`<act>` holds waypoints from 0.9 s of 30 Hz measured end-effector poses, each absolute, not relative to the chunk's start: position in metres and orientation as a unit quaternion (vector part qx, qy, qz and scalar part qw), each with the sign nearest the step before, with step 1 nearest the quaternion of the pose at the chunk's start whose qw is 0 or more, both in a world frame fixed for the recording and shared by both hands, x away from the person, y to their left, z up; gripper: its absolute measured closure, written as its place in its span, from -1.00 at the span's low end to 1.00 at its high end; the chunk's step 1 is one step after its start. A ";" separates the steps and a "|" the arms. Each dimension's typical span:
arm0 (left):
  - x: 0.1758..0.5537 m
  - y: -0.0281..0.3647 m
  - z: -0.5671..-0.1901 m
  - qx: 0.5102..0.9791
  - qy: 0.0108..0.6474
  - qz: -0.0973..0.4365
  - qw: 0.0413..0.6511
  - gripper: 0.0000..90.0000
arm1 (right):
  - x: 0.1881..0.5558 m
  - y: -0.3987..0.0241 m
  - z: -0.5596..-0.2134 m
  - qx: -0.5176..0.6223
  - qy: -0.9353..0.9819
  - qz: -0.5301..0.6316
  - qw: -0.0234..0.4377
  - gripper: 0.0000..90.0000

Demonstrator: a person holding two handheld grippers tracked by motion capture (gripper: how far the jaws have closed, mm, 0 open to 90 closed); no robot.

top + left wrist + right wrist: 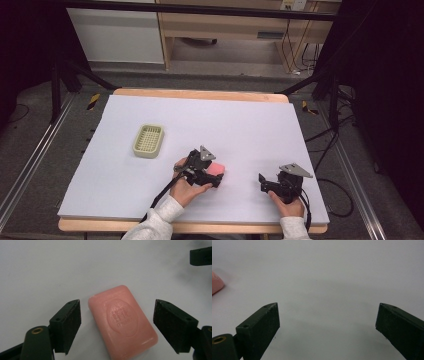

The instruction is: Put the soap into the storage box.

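Left gripper (117,322) spread wide, jaws flanking the pink rectangular soap bar (122,321) without contact; bar lies flat on the white table sheet (240,125), near centre; right gripper (328,325) spread, empty, well right; pale green slotted soap dish (148,140) far left.

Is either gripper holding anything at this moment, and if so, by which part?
Nothing is held. The left gripper has its jaws open on either side of the pink soap bar, with gaps on both sides. The right gripper is open over bare table.
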State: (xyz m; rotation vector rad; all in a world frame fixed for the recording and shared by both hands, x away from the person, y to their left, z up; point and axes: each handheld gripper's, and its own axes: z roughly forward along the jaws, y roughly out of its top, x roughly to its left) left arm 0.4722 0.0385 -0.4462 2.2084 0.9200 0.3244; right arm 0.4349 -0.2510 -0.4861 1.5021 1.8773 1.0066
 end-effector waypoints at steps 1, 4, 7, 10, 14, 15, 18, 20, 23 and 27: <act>0.472 0.037 -0.448 0.856 0.356 0.125 0.353 -0.51 | 0.435 -0.251 -0.486 0.555 0.695 0.372 0.266 -0.87; 0.473 0.034 -0.450 0.857 0.355 0.122 0.351 -0.52 | 0.435 -0.251 -0.486 0.554 0.696 0.371 0.267 -0.88; 0.473 0.031 -0.452 0.857 0.359 0.123 0.350 -0.52 | 0.435 -0.251 -0.486 0.555 0.695 0.371 0.267 -0.88; 0.474 0.029 -0.454 0.858 0.361 0.124 0.344 -0.52 | 0.435 -0.251 -0.486 0.555 0.695 0.371 0.266 -0.88; 0.475 0.026 -0.458 0.858 0.367 0.120 0.340 -0.52 | 0.435 -0.251 -0.486 0.554 0.696 0.371 0.267 -0.88; 0.475 0.025 -0.459 0.858 0.366 0.121 0.338 -0.52 | 0.435 -0.251 -0.486 0.553 0.697 0.371 0.266 -0.88; 0.475 0.023 -0.461 0.858 0.371 0.119 0.335 -0.51 | 0.435 -0.251 -0.486 0.553 0.697 0.371 0.266 -0.88; 0.475 0.023 -0.461 0.858 0.371 0.119 0.335 -0.51 | 0.435 -0.251 -0.486 0.554 0.697 0.371 0.265 -0.88; 0.476 0.024 -0.462 0.858 0.375 0.119 0.329 -0.50 | 0.435 -0.251 -0.486 0.553 0.697 0.370 0.265 -0.88; 0.476 0.024 -0.464 0.858 0.380 0.117 0.326 -0.50 | 0.435 -0.250 -0.486 0.552 0.698 0.368 0.268 -0.88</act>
